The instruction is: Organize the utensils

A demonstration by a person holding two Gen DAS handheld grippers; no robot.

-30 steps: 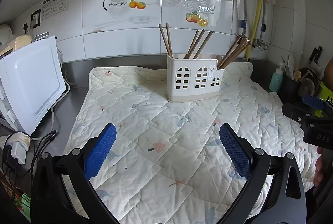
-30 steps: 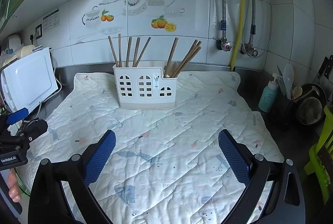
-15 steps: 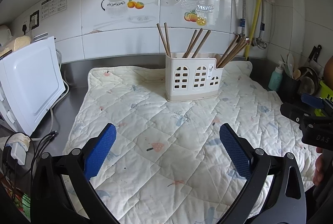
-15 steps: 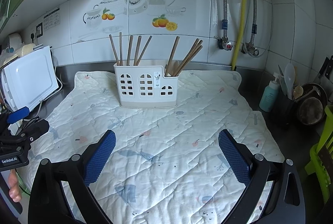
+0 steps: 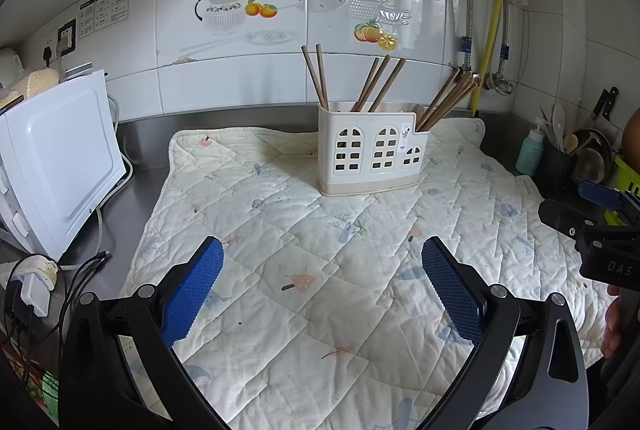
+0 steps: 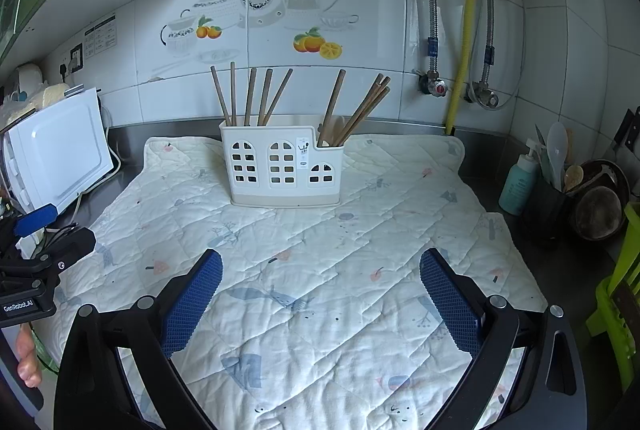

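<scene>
A white plastic utensil holder (image 5: 370, 150) (image 6: 282, 166) with arched cut-outs stands upright at the back of a quilted mat (image 5: 320, 250) (image 6: 320, 270). Several brown chopsticks (image 5: 378, 84) (image 6: 256, 96) stick up from its compartments. My left gripper (image 5: 320, 286) is open and empty, low over the near part of the mat, well short of the holder. My right gripper (image 6: 320, 290) is open and empty, likewise over the near mat. The right gripper also shows at the right edge of the left wrist view (image 5: 600, 230).
A white appliance (image 5: 60, 158) with cables stands on the steel counter at left. A teal bottle (image 6: 518, 184), a dark pot of spoons (image 6: 556, 186) and a pan (image 6: 600, 206) stand at right. Tiled wall and pipes (image 6: 466, 30) are behind.
Both grippers have drifted slightly; the holder sits a little more to the left in the left view and to the right in the right view. Nothing was grasped or released.
</scene>
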